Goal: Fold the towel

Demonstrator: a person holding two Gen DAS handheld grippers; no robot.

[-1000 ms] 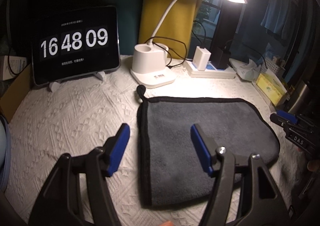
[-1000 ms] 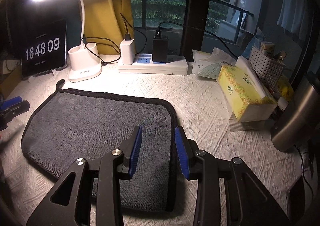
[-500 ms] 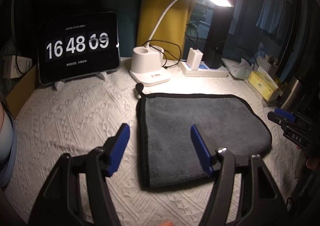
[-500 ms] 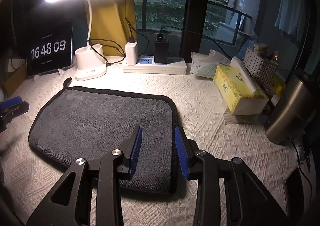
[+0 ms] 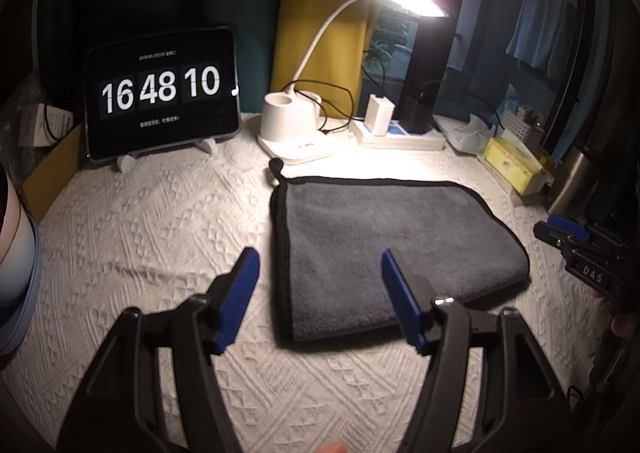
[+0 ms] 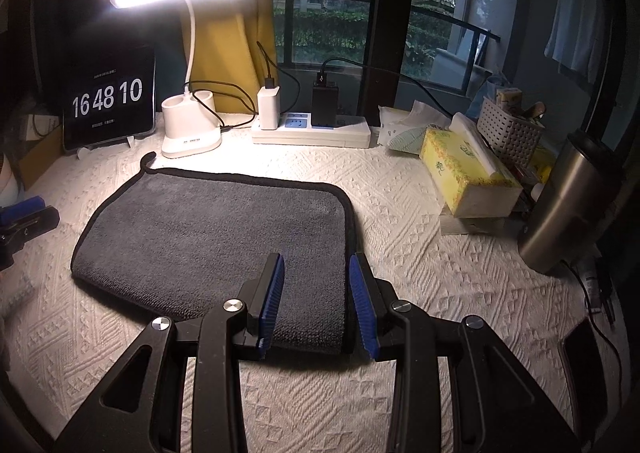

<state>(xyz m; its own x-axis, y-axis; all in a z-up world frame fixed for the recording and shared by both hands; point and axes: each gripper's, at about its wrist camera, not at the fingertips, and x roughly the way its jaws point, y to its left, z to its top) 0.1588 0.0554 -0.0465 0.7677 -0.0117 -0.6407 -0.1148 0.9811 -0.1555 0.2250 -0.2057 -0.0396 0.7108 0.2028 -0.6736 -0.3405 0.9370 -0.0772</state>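
A grey towel [image 5: 384,237] with black trim lies folded and flat on the white textured tablecloth; it also shows in the right wrist view [image 6: 216,233]. My left gripper [image 5: 316,273] is open and empty, held above the towel's near left corner. My right gripper [image 6: 316,277] is open with a narrower gap, empty, above the towel's near right corner. The right gripper's tip [image 5: 568,229] shows at the right edge of the left view. The left gripper's tip [image 6: 24,213] shows at the left edge of the right view.
At the back stand a tablet clock [image 5: 160,93], a white desk lamp [image 5: 292,129] and a power strip [image 6: 312,129]. A yellow tissue box [image 6: 468,173], a white basket [image 6: 508,129] and a steel flask [image 6: 568,205] crowd the right side.
Both grippers have drawn back and up from the towel, so it looks smaller and farther. The towel has not moved. The clock went from 09 to 10.
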